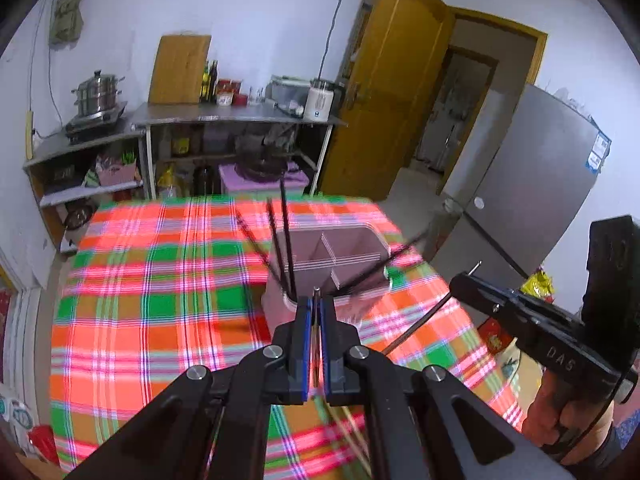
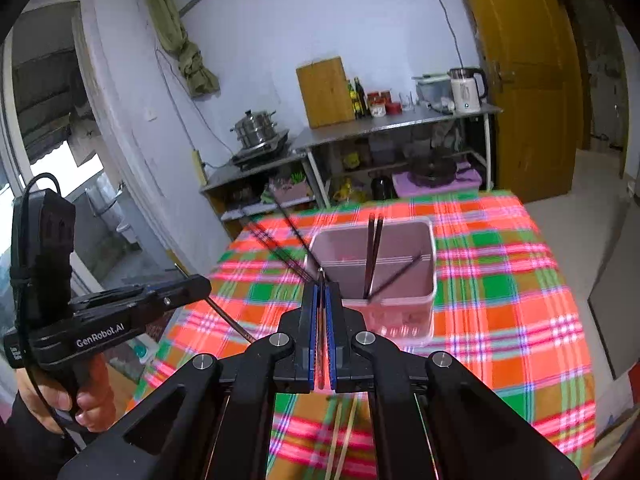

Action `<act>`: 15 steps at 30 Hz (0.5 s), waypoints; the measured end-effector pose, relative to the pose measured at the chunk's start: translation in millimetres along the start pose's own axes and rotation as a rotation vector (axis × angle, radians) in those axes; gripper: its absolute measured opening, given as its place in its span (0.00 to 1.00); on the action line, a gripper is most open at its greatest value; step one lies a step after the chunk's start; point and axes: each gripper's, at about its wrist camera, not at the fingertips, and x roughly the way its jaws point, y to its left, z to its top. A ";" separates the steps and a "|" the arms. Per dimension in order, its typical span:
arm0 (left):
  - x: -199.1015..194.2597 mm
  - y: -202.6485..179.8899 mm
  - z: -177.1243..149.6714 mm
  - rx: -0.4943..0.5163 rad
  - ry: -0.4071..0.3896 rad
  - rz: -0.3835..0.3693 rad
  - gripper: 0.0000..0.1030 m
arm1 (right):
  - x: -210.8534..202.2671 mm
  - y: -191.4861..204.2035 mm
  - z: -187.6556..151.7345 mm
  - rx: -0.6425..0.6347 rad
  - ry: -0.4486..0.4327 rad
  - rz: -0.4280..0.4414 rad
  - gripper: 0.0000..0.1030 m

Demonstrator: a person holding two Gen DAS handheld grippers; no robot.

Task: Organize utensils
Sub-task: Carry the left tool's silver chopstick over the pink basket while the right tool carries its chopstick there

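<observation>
A pink divided utensil holder (image 1: 340, 254) (image 2: 400, 264) stands on the plaid tablecloth with several dark chopsticks (image 1: 286, 236) (image 2: 372, 256) leaning in it. My left gripper (image 1: 316, 300) is shut on a thin metal-tipped chopstick (image 1: 316, 320), held just before the holder's near edge. My right gripper (image 2: 321, 286) is shut on a thin metal-tipped chopstick (image 2: 320, 276), near the holder's left corner. Each gripper shows in the other's view, the right one (image 1: 460, 280) and the left one (image 2: 200, 280). Pale wooden chopsticks (image 2: 344, 436) lie on the cloth below the grippers.
The plaid tablecloth (image 1: 160, 280) covers a round table. Beyond it are steel shelves (image 1: 240, 116) with pots, bottles and a kettle, a purple stool (image 1: 264, 176), a wooden door (image 1: 392, 80) and a grey fridge (image 1: 532, 184) to the right.
</observation>
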 end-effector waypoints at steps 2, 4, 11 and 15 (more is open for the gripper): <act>-0.2 -2.2 14.0 0.001 -0.016 -0.002 0.04 | -0.3 -0.1 13.0 -0.005 -0.023 -0.006 0.04; 0.1 -4.4 28.3 0.006 -0.033 -0.001 0.04 | -0.9 -0.1 23.2 -0.009 -0.041 -0.011 0.04; 9.8 -11.9 67.6 0.025 -0.078 -0.001 0.04 | 4.0 -1.9 57.3 -0.021 -0.101 -0.028 0.04; 23.9 -9.4 76.5 0.020 -0.073 0.002 0.04 | 16.6 -4.1 66.5 -0.018 -0.105 -0.034 0.04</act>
